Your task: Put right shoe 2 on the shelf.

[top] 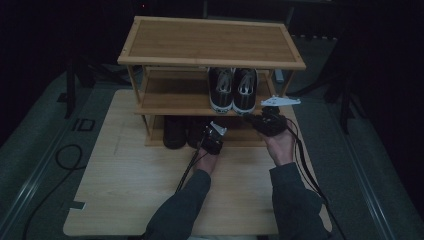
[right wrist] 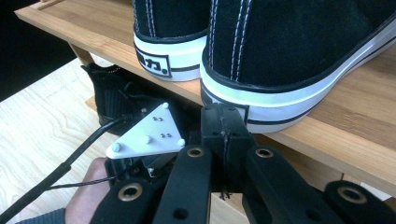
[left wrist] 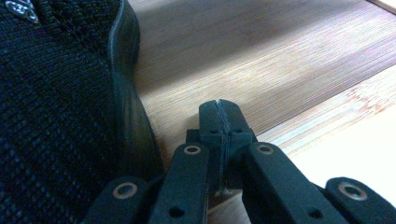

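Left tongs [left wrist: 219, 122] together, empty, beside black knit shoe [left wrist: 56, 116] on bottom shelf, poised to nudge it. Right tongs [right wrist: 223, 128] together at black-and-white canvas sneaker [right wrist: 299, 60] heel.

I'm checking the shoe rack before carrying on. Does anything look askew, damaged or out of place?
Nothing stands out. The black-and-white sneakers sit side by side, heels outward, on the middle shelf of the rack; the black knit shoes stand on the bottom shelf. Both the left gripper and right gripper are shut, holding nothing.
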A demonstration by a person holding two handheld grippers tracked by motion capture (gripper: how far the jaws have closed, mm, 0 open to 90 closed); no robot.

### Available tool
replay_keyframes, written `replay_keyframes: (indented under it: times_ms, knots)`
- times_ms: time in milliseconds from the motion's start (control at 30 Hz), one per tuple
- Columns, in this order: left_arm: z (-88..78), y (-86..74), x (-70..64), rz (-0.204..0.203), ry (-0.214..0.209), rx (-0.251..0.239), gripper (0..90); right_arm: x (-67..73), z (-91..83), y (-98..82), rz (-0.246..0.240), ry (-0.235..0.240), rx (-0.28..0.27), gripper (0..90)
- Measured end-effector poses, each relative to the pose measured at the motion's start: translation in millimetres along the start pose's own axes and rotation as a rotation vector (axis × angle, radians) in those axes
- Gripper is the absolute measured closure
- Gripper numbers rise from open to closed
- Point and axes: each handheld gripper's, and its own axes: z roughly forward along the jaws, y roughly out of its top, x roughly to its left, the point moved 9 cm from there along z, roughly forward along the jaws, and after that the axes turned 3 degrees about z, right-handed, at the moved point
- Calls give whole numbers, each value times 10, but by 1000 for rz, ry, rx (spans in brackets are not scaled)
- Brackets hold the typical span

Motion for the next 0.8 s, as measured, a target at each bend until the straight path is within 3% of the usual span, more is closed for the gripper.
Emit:
replay_keyframes:
  times_ms: [533,800]
  knots:
    - [0,-1,0,0,2,0,894,-14,15,-17,-2,-6,-20,898]
    - [3,2,-1,-2,5,-4,894,-3,-75,-159,-15,-10,-5,867]
